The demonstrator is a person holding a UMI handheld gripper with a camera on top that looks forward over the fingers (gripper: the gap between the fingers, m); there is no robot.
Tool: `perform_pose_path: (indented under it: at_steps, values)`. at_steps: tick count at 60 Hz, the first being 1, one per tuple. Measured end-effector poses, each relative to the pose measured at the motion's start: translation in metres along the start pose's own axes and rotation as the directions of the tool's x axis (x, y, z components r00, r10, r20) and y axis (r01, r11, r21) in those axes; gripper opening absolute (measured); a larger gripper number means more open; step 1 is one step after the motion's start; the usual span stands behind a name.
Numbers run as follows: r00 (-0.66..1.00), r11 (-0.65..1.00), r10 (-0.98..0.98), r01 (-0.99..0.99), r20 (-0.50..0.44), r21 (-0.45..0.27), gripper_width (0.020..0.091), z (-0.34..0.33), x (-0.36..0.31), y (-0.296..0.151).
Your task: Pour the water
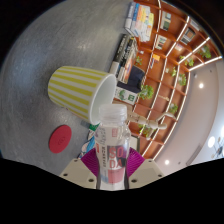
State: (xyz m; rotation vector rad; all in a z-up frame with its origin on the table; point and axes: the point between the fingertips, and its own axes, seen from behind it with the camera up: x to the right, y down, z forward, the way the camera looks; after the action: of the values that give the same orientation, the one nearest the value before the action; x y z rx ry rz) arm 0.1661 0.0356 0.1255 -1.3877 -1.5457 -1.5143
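My claw [112, 162] was clamped on the water bottle [113, 135], its mouth just short of the striped cup [82, 93] directly ahead on the surface [55, 45], so I judged a slow, steady tilt best.

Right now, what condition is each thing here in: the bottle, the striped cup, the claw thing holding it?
gripper: shut on the bottle, a pink pad at either side.
bottle: clear plastic, held between the fingers, cap off; whether water is flowing I cannot tell.
cup: yellow-and-white striped, seen tipped in this tilted view, its open mouth toward the bottle's top.
red lid: lying flat beside the cup, off any container.
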Motion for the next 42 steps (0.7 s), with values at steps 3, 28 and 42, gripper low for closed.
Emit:
perform_pose_path:
  at_steps: [3,28,42]
  values:
    - [0.996,0.996,0.088,-0.088,0.021,-0.007,0.0347,-0.006,-0.002,0.001]
    - [0.104,0.132,0.943,-0.989,0.316,-0.068,0.0349,-0.015,0.01,0.009]
    - [-0.181,-0.157,0.908,-0.983,0.378,-0.094,0.0348,0.007,-0.01,-0.006]
